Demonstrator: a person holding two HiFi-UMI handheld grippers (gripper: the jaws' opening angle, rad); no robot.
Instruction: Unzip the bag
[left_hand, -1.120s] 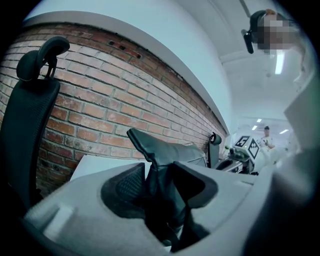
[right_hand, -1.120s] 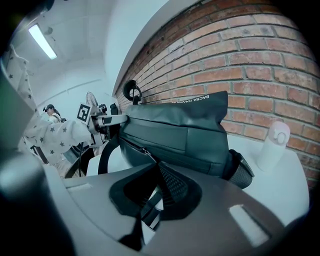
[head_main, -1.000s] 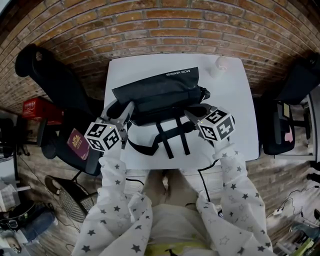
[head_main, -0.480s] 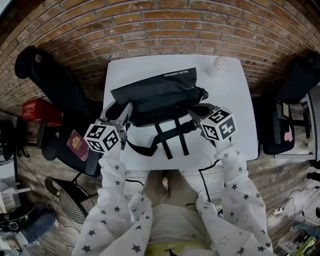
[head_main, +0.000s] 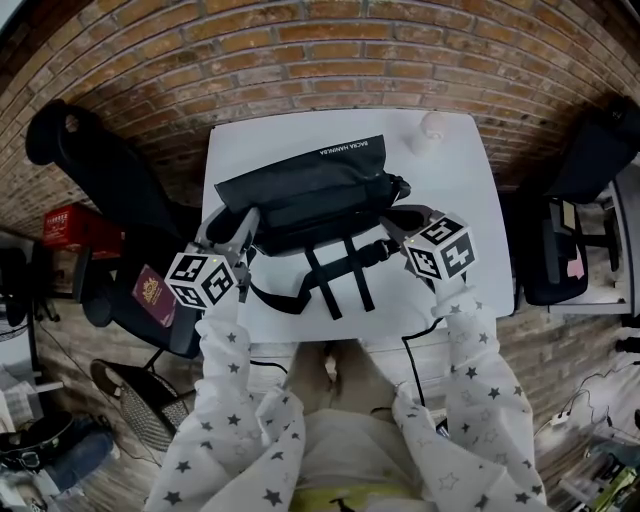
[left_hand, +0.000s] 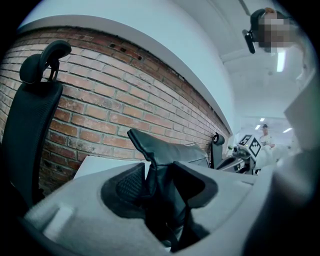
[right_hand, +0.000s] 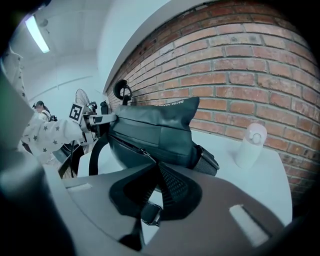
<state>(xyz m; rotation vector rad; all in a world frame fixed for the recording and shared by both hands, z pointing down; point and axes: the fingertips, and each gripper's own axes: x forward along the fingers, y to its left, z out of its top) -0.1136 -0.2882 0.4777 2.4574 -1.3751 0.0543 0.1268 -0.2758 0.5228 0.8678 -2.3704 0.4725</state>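
Bag (head_main: 310, 185): soft, slack fabric; my left claw (head_main: 246, 222) pinches its left end, my right claw (head_main: 388, 222) clamps the zip pull (right_hand: 150, 214).

Office/lab-type workroom. Red brick wall (head_main: 300, 50) at 12 o'clock, w/ white rectangular table (head_main: 470, 200) against it. Black high-back office chair w/ headrest (head_main: 95, 170) at 10 o'clock, another black chair (head_main: 590, 165) at 3. Wood-plank floor (head_main: 555, 345) w/ loose cables (head_main: 590, 405) at 4 o'clock. Ceiling strip light (right_hand: 37, 34) overhead.
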